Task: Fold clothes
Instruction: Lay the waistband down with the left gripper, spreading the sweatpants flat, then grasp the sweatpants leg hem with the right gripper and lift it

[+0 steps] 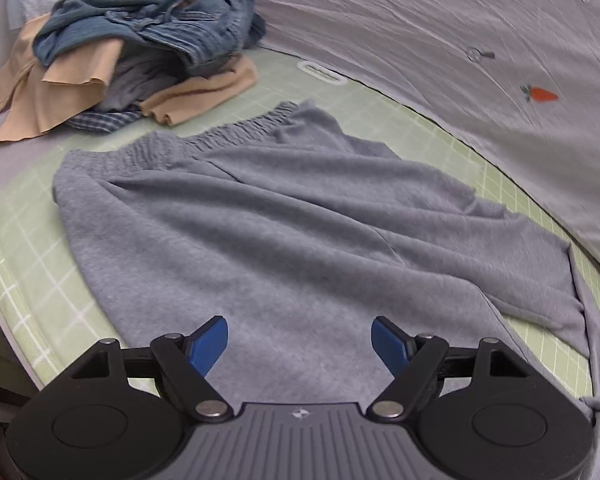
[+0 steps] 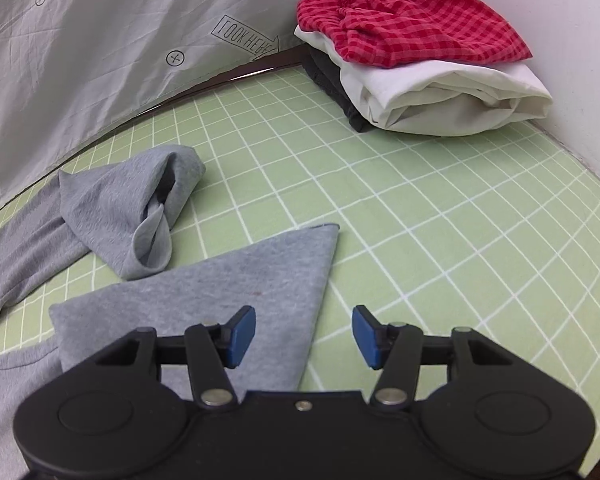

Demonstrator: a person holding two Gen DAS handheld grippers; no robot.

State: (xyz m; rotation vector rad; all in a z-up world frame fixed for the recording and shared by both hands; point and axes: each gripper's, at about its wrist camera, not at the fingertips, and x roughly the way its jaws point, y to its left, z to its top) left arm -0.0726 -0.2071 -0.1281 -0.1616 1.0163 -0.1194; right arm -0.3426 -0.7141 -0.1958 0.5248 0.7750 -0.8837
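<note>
hovering with jaws spread and empty, the left gripper (image 1: 299, 342) is facing grey sweatpants (image 1: 284, 216) lying across the green grid mat (image 1: 20, 248); soft and limp, they are likely best pinched at the elastic waistband (image 1: 204, 138). the right gripper (image 2: 304, 336), likewise parted, is overlooking a leg cuff (image 2: 156, 228).

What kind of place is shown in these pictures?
Probably a home laundry-folding spot: a green grid mat holds grey sweatpants, an unfolded clothes pile, and a folded stack.

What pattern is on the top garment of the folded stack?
Red checks on the top garment, clearest in the right wrist view.
</note>
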